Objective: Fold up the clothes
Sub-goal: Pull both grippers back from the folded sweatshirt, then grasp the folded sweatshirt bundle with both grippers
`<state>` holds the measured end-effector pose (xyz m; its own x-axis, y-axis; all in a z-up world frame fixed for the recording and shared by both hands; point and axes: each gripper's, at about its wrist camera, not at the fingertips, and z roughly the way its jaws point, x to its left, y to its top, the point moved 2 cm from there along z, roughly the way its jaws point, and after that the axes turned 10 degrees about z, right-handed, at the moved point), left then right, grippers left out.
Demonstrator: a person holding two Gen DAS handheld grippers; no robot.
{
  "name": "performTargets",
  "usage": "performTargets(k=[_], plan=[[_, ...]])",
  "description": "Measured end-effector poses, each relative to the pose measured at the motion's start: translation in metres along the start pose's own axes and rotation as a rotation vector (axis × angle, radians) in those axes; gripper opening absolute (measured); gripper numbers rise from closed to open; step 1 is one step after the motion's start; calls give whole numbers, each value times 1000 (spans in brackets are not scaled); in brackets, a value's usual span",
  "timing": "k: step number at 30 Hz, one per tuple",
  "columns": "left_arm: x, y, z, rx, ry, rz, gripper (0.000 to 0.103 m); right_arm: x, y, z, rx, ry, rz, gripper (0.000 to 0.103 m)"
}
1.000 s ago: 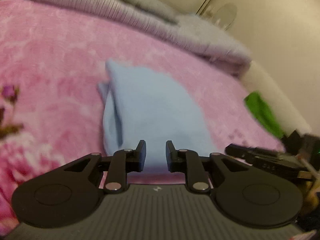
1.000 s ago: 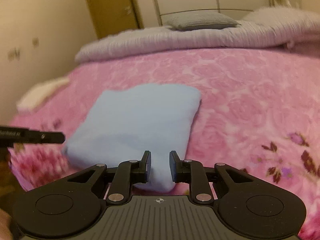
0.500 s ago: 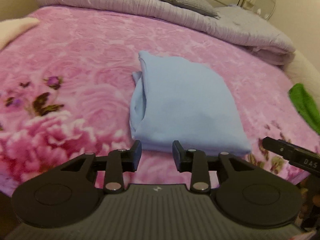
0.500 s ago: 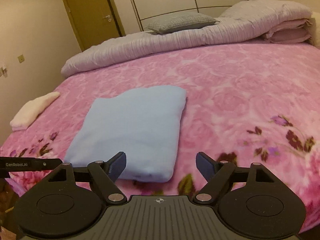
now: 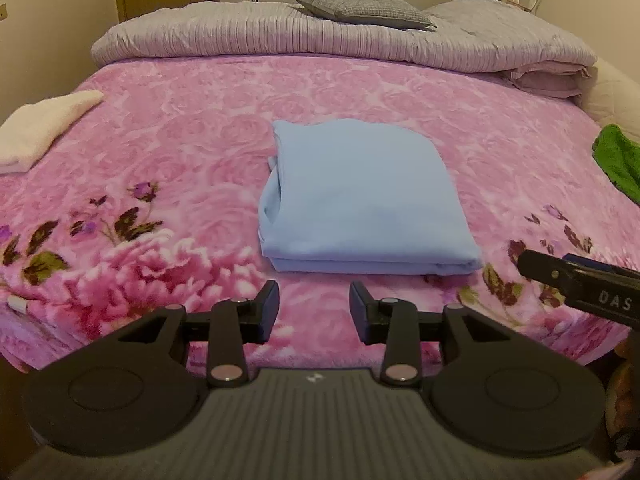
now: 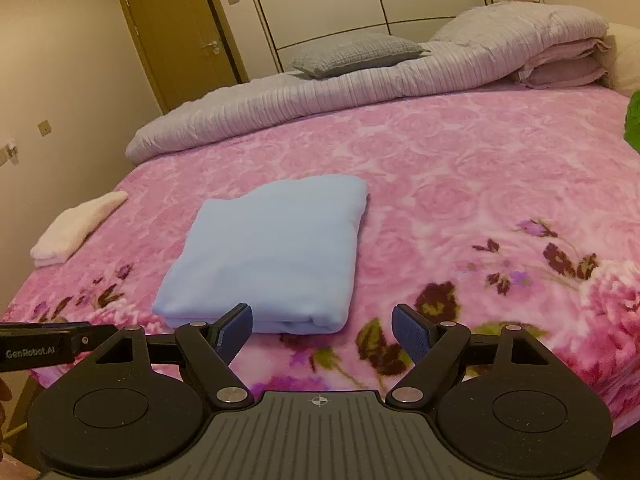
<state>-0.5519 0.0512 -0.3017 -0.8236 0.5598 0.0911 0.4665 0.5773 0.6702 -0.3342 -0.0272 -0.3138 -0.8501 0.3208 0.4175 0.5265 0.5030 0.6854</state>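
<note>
The folded light-blue garment point(image 5: 362, 196) is lying flat on the pink floral blanket point(image 5: 180, 140), just ahead of both grippers & touched by neither.

L gripper point(image 5: 314, 306): jaws have just been opening, now standing moderately apart w/ nothing between them. The garment's near folded edge is being seen just beyond the fingertips, centred on the gap; a strip of bare blanket is separating tips from cloth.

R gripper point(image 6: 322, 330): jaws are being held wide, nothing gripped. The garment point(image 6: 272, 252) is lying ahead & mostly to the left of the gap. Its near edge is being overlapped in view by the left finger point(image 6: 234, 330); contact can't be told, though no pinch is being made. The right finger point(image 6: 410, 332) is standing over bare blanket, apart from the cloth.

Also on the blanket: a cream folded cloth point(image 5: 38, 130) far left of the L fingers, a green cloth point(image 5: 618, 160) far right. A grey pillow point(image 5: 362, 4) on a lilac quilt point(image 5: 320, 38) is lying well beyond the garment.
</note>
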Motion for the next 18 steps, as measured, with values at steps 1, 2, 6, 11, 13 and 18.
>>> performTargets(k=[1,2,6,11,13,18], plan=[[-1,-1,-3,-2,3,0,34,-1,0,0,3,6,2,80],[0,-2,-7,-7,-1,-6,34,-2,0,0,6,12,4,80],[19,-10,-17,-37,-58,-87,42,-6,1,0,28,47,19,80],[75,-19,0,-58,-196,-325,49,-25,4,7,61,116,144,80],[95,-19,16,-64,-247,-408,49,-39,7,11,70,159,226,80],[132,-16,74,-52,-347,-557,51,-66,16,30,108,280,427,80]])
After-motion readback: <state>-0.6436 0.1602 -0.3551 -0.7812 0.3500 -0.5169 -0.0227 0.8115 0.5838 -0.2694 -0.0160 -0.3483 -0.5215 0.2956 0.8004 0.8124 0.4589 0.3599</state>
